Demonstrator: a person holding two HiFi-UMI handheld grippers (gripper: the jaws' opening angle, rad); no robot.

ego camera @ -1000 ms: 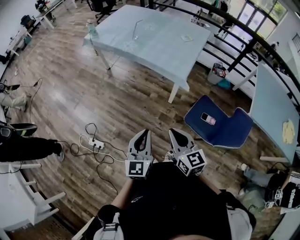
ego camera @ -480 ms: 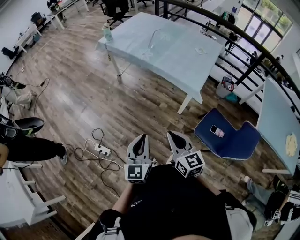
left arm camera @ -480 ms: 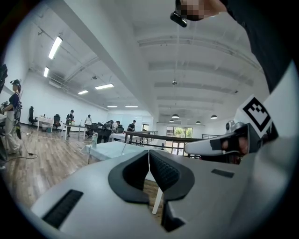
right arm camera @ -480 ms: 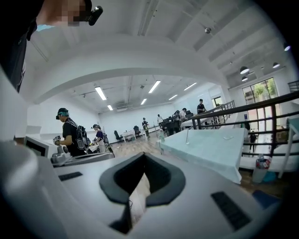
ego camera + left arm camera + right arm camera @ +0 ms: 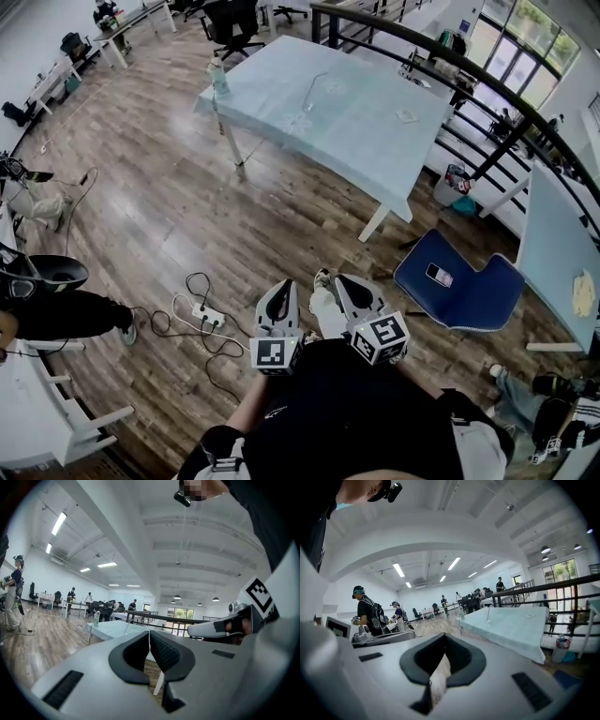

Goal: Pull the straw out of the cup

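— Where's the straw?
— The thin pale straw [image 5: 319, 81] leans in a clear glass cup [image 5: 308, 94] near the middle of the wide worktop under a light-blue cloth [image 5: 366, 145], well apart from both grippers.
— Anything else on it?
— A clear plastic bottle [image 5: 218, 75] stands at its left corner, and a small flat white piece [image 5: 405, 115] lies toward the right side.
— And the grippers?
— The left grey gripper [image 5: 284, 287] and the right grey gripper [image 5: 344, 280] sit side by side, low in front of the person's dark top. The left one's black fingers [image 5: 165, 651] are pressed together with nothing between them. The right one's fingers [image 5: 459, 657] are the same.
— The room?
— A brown wooden plank floor [image 5: 178, 197], glossy in places. A white power strip [image 5: 203, 315] with black cables lies near the left gripper. A blue padded seat [image 5: 469, 291] lies on the floor to the right with a phone [image 5: 438, 275] on it. A black railing [image 5: 487, 80] runs behind the worktop, and a second light-blue covered table [image 5: 562, 234] stands at the right edge.
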